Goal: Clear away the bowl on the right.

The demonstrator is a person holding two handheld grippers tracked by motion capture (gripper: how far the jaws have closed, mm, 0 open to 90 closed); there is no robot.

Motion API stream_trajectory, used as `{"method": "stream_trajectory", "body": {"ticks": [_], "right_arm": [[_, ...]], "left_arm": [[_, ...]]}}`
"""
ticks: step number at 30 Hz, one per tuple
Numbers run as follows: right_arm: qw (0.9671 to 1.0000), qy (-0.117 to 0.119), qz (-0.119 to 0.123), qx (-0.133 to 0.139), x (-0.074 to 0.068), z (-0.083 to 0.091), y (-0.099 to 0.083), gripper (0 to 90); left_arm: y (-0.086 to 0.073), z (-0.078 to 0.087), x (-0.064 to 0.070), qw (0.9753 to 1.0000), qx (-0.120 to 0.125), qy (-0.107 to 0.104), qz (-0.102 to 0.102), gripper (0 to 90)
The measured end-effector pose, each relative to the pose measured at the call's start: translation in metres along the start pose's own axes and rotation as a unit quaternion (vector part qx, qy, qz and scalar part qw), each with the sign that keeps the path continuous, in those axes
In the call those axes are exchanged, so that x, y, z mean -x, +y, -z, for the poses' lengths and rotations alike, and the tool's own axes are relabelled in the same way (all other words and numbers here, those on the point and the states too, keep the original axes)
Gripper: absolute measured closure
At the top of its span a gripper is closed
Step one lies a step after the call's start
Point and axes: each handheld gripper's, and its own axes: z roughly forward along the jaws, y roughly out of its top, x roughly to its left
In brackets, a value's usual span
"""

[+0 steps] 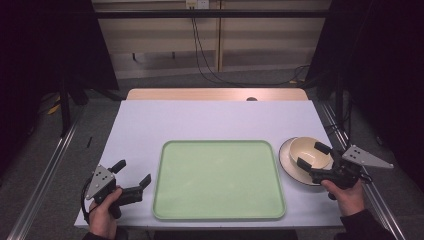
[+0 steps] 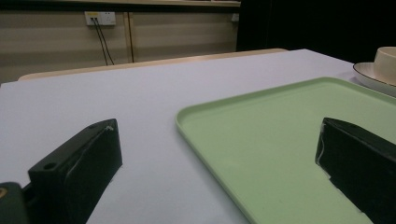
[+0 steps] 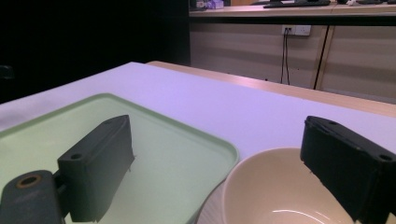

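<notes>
A pale green tray lies empty in the middle of the white table. To its right a cream bowl sits on a cream plate. My right gripper is open, its jaws spread above the bowl's near side; the right gripper view has the bowl low between the jaws. My left gripper is open near the table's front left, just left of the tray, with nothing between its jaws. In the left gripper view the tray lies ahead, with the plate far right.
A wooden strip runs along the table's far edge. Metal rails flank the table on the floor. Cables hang from a wall socket behind.
</notes>
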Motion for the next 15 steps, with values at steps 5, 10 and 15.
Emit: {"method": "stream_trajectory", "body": {"ticks": [5,10,15], "right_arm": [[1.0000,0.002,0.000,-0.009,0.0003,-0.0012,-0.0004,10.9],[0.9998,0.004,0.007,-0.018,0.0010,-0.0017,-0.0008,10.3],[0.9991,0.015,-0.002,-0.039,0.0021,-0.0019,0.0003,12.2]], "left_arm": [[0.0000,-0.0007,0.0002,1.0000,0.000,-0.003,-0.001,0.5],[0.0000,-0.0001,0.0004,1.0000,0.000,0.001,-0.001,0.4],[0.0000,0.0000,0.0004,1.0000,0.000,0.001,-0.001,0.4]]}}
